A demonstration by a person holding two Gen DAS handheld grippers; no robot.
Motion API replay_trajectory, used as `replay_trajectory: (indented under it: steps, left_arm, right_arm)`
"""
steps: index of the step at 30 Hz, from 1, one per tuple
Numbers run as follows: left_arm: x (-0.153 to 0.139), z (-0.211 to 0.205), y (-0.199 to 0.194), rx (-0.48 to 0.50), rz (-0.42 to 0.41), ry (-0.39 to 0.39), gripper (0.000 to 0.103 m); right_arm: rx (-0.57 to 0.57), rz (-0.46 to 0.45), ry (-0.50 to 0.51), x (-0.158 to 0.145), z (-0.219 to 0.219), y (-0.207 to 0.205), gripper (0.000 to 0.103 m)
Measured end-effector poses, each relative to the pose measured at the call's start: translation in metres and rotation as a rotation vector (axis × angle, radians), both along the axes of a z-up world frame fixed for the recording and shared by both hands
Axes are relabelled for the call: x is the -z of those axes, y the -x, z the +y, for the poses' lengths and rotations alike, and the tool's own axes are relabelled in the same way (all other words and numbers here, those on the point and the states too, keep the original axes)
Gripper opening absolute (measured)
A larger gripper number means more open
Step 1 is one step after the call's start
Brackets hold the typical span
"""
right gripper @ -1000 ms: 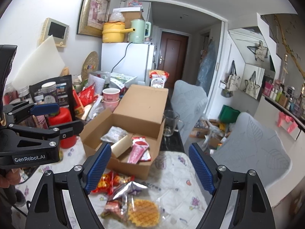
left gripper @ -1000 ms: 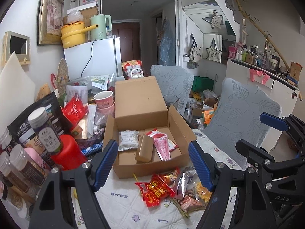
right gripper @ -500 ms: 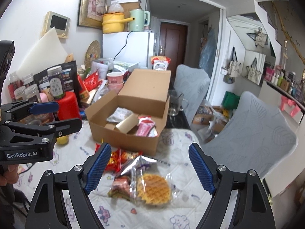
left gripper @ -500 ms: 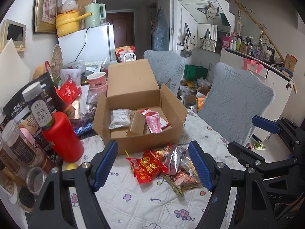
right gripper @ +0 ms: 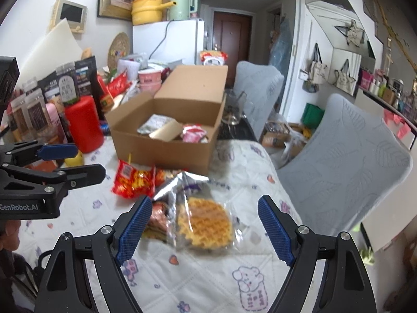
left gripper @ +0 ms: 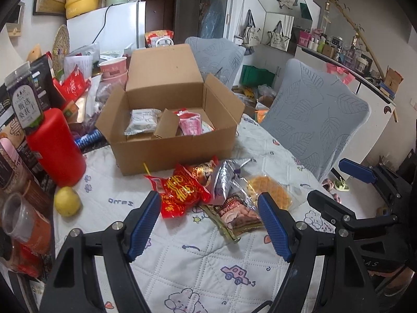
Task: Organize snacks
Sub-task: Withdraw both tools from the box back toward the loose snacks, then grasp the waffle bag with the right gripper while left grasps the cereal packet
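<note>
Both grippers, left [left gripper: 208, 219] and right [right gripper: 204, 224], stand wide and empty. The waffle pack [right gripper: 203, 224] looks light, crinkly and fragile; better to pinch its sealed edge gently.

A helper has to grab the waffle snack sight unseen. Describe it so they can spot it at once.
Start at the open cardboard box on the quilted tablecloth. A small pile of snack packets lies just in front of it. The waffle lies at the pile's near right edge: a round golden grid-patterned disc in clear wrap, unlike the red packet and silver packet beside it.

Open left tool [left gripper: 208, 221], snack packets [left gripper: 208, 195] — perhaps untouched
</note>
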State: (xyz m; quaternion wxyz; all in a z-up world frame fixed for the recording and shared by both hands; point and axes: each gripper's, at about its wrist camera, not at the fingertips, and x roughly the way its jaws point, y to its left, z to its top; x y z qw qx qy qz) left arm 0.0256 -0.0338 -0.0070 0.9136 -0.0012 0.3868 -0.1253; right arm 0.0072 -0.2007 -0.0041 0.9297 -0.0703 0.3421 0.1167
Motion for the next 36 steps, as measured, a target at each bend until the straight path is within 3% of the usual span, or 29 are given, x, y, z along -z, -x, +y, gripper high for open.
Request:
replay_trajectory:
  steps: [11,20,36]
  left_arm:
    - [0.041,-0.006,-0.006,-0.035,0.082,0.009,0.076]
    - [0.067,-0.007,-0.014,-0.057,0.159,0.019,0.076]
    - [0.079,-0.004,-0.032,-0.077,0.204,0.065,0.076]
  right_arm:
    - [0.027,0.115,-0.019,0.056,-0.019,-0.006,0.084]
    - [0.009,0.159,0.063,0.097,-0.024,-0.014,0.084]
    - [-0.086,0.107,0.196,0.112,0.009,-0.05,0.084]
